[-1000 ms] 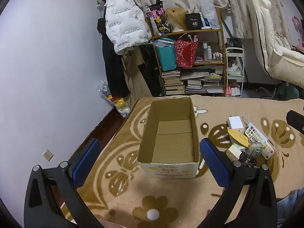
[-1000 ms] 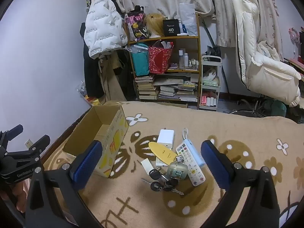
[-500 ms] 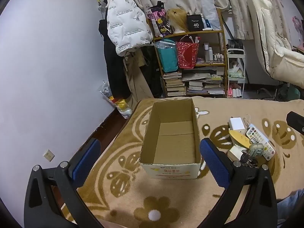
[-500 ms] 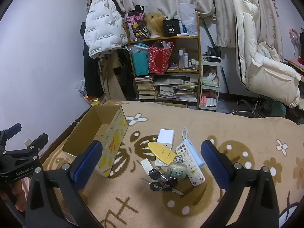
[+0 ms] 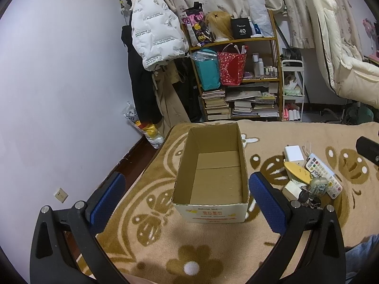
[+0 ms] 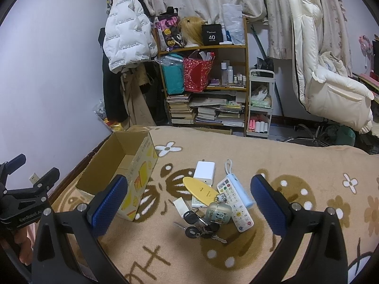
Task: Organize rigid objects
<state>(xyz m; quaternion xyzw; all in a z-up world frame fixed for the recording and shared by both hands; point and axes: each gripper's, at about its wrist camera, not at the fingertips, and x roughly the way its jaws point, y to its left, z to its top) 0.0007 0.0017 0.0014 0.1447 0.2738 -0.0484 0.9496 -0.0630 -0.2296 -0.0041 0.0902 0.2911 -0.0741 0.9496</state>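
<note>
An open cardboard box [image 5: 210, 177] sat empty on the patterned blanket [image 6: 296, 165], yellow print on its side. Just right of it lay a white charger [image 6: 205, 172], a remote [image 6: 234, 203], and keys [image 6: 199, 224]. Both the left gripper [image 5: 187, 201] and right gripper [image 6: 187, 201] were spread wide, holding nothing. A black shelf box [image 6: 211, 35] read "40".
</note>
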